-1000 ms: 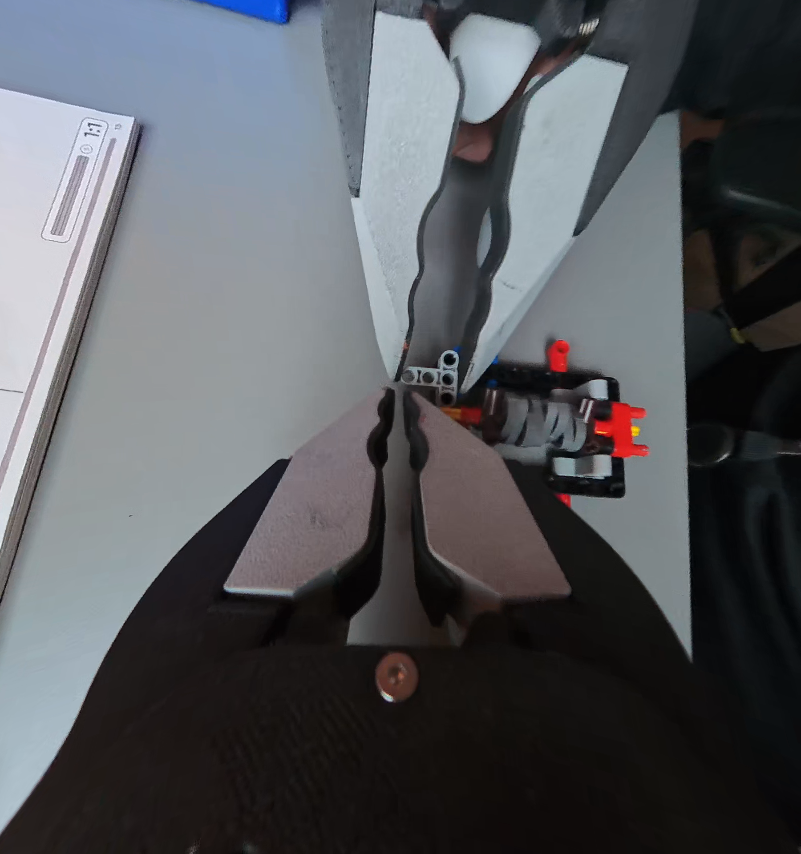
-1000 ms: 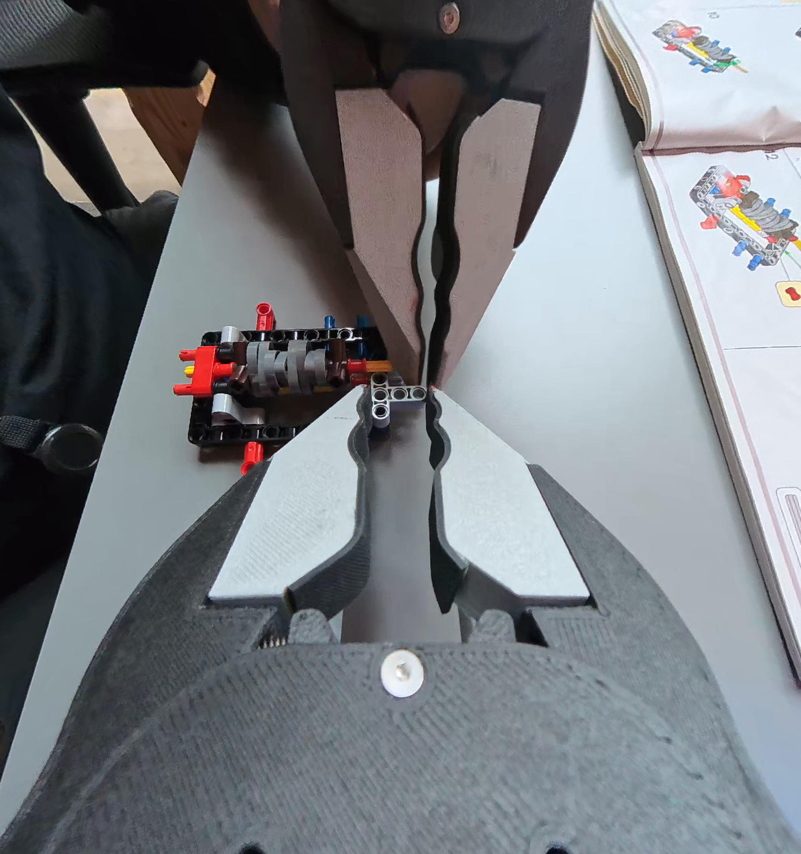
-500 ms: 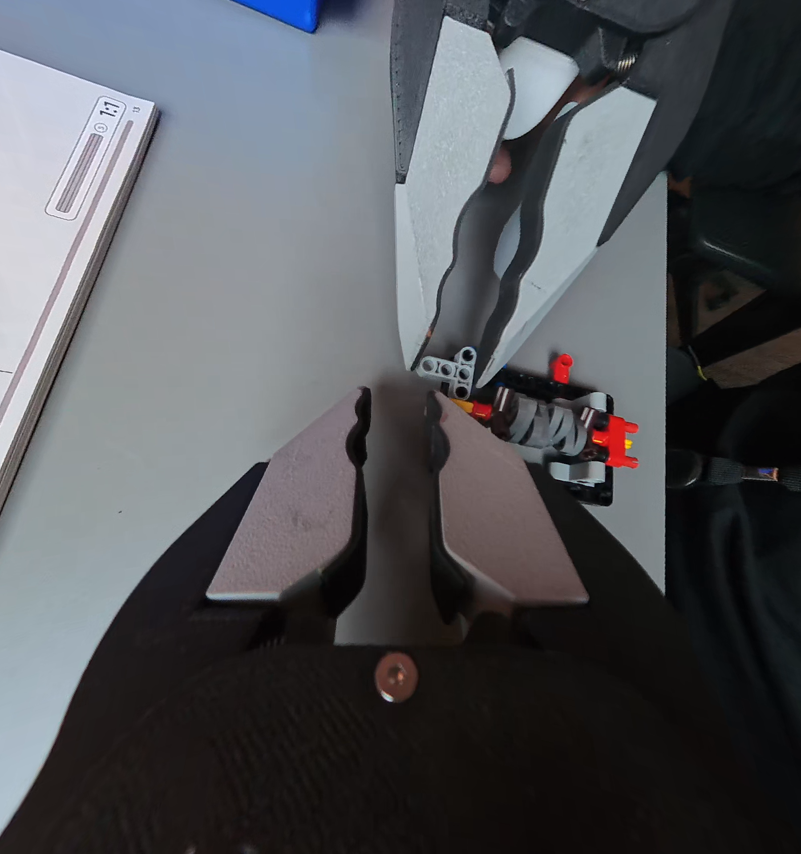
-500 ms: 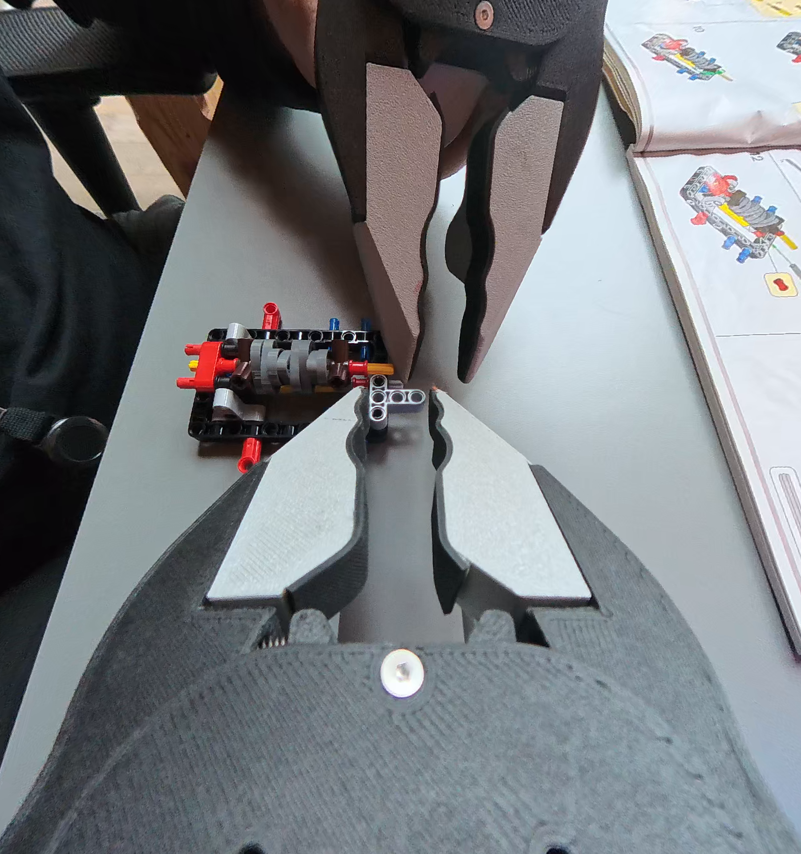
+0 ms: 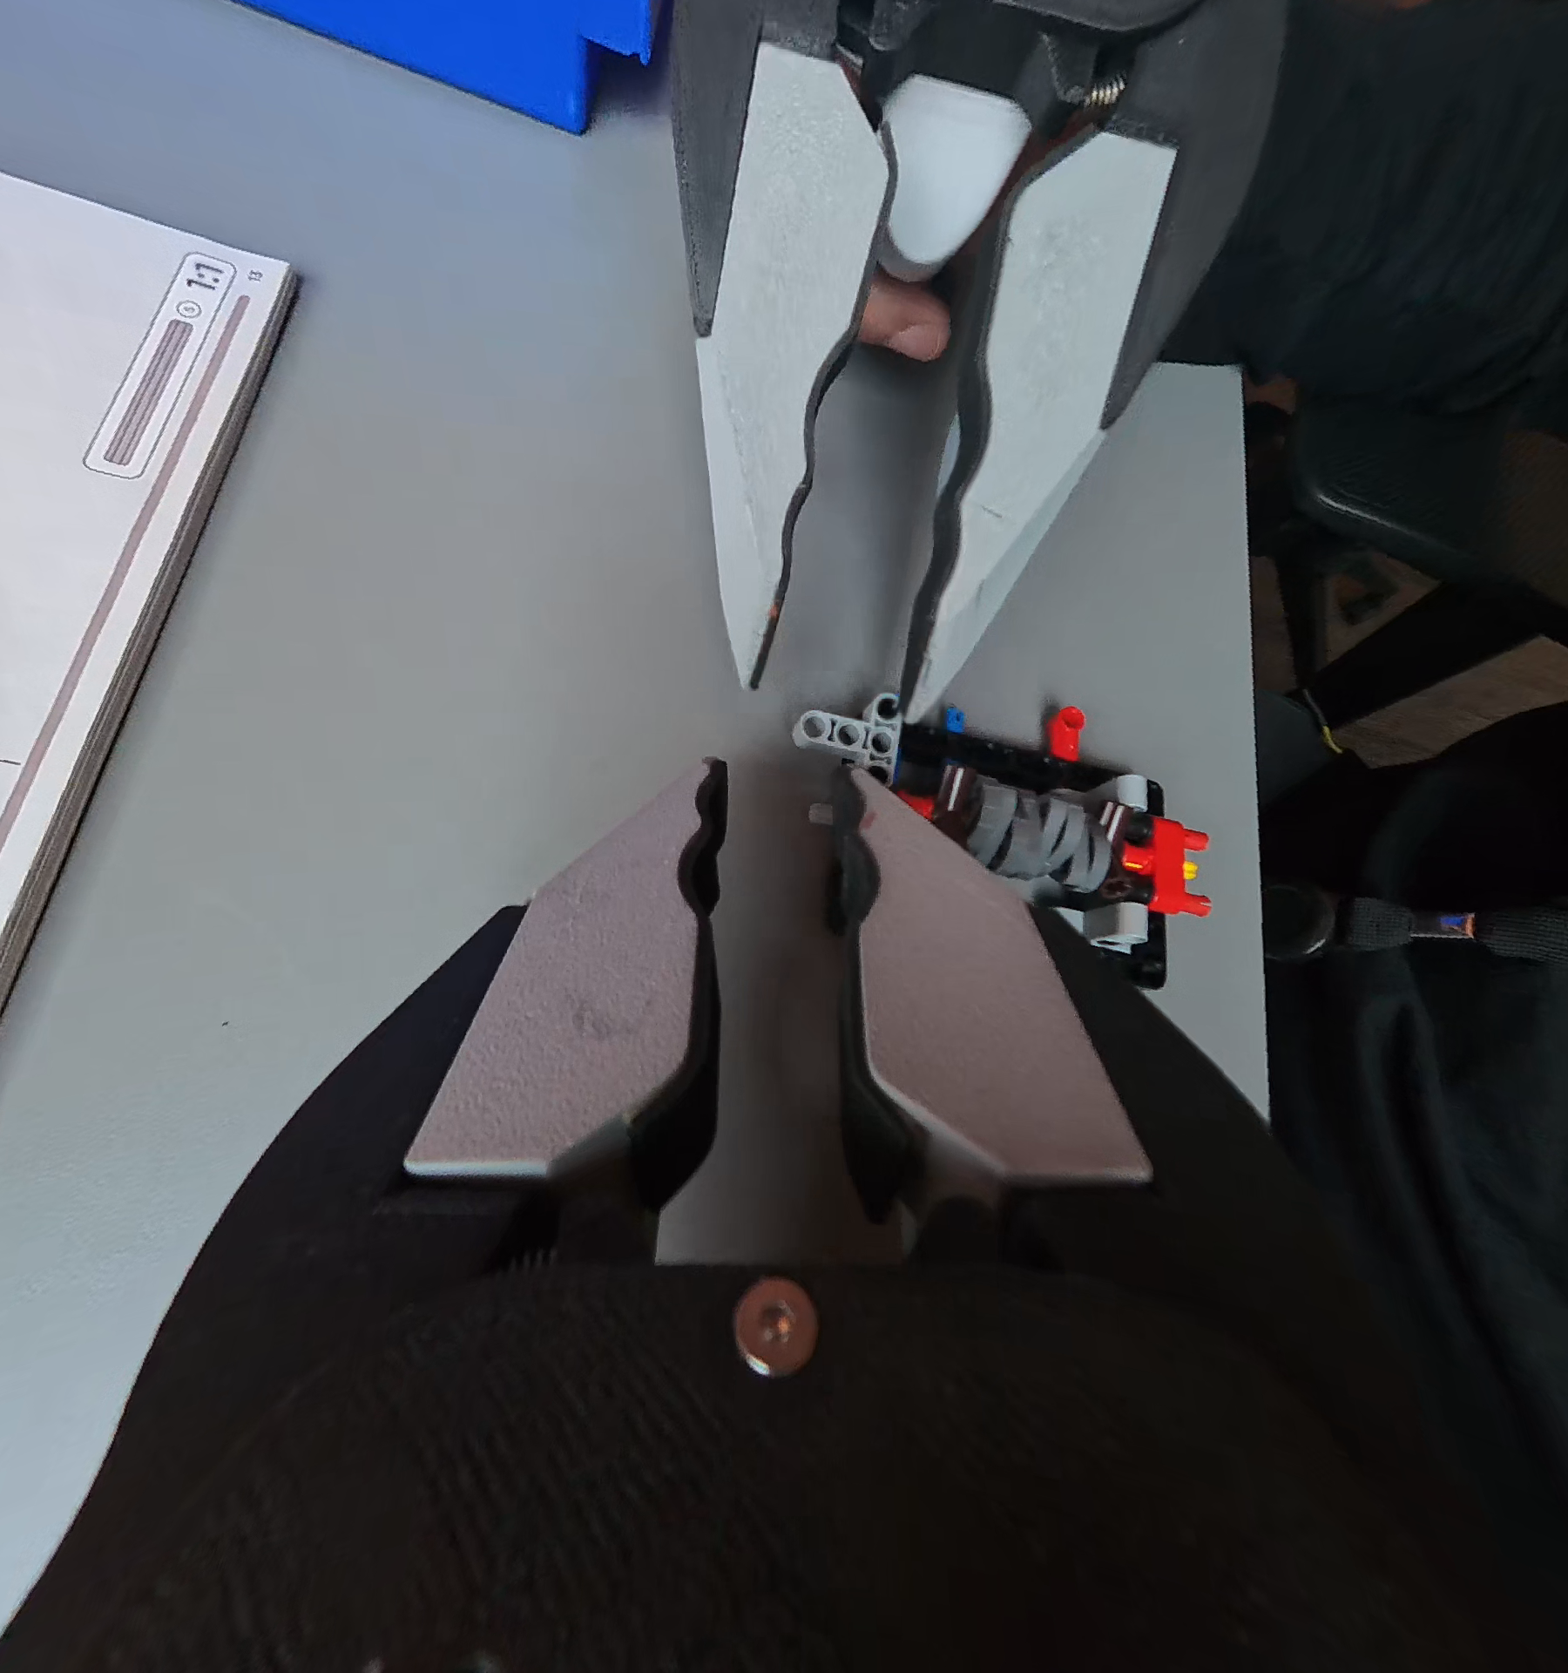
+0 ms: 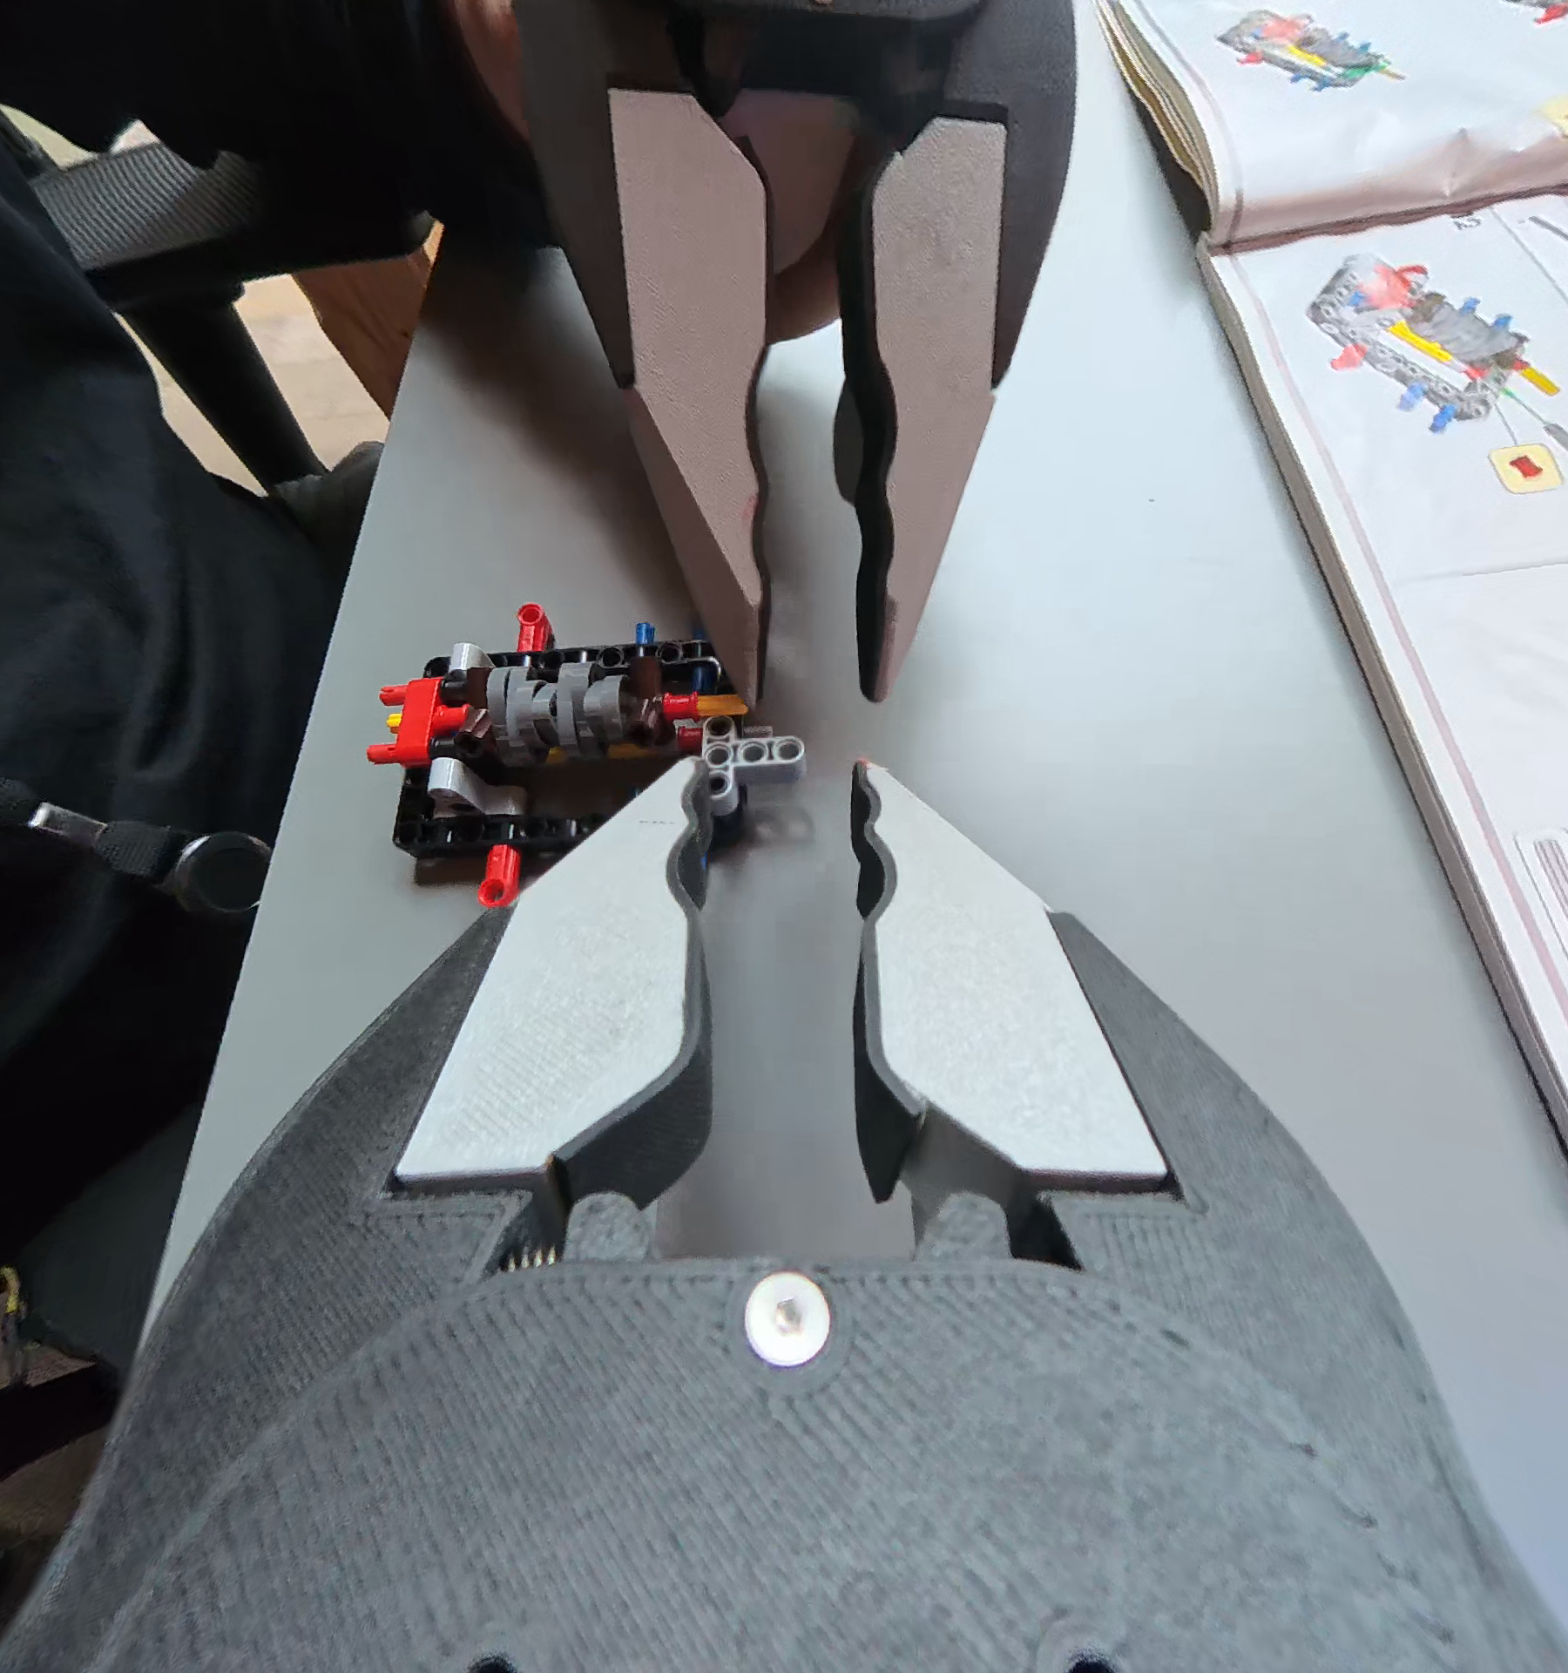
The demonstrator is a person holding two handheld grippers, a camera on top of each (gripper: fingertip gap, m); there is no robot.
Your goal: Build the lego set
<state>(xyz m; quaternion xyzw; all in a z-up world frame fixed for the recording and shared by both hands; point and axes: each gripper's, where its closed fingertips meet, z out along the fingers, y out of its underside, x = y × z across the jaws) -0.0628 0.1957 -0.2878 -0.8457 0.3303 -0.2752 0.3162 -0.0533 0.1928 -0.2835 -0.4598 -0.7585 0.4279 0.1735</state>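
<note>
The lego assembly [image 6: 554, 733], a black frame with grey gears and red pins, lies near the table's edge; it also shows in the left wrist view [image 5: 1034, 824]. A light grey T-shaped beam [image 6: 753, 756] sits at the assembly's near end, also seen in the left wrist view [image 5: 853, 733]. My right gripper [image 6: 776, 774] is open. Its left finger [image 6: 663, 815] touches the beam and its other finger stands clear. My left gripper [image 5: 780, 779] is open and empty, just short of the beam. Each gripper faces the other across the beam.
An open instruction booklet [image 6: 1441, 362] lies on the grey table [image 6: 1079, 634]; it shows in the left wrist view [image 5: 83, 543]. A blue box [image 5: 491, 45] stands at the far edge. A person's dark clothing and a chair lie past the table edge by the assembly. My two grippers' fingertips are within a few centimetres of each other.
A second ago my right gripper gripped the T-beam and my left was shut at its tip. Both have opened; the beam left the grasp and sits at the assembly's end.
</note>
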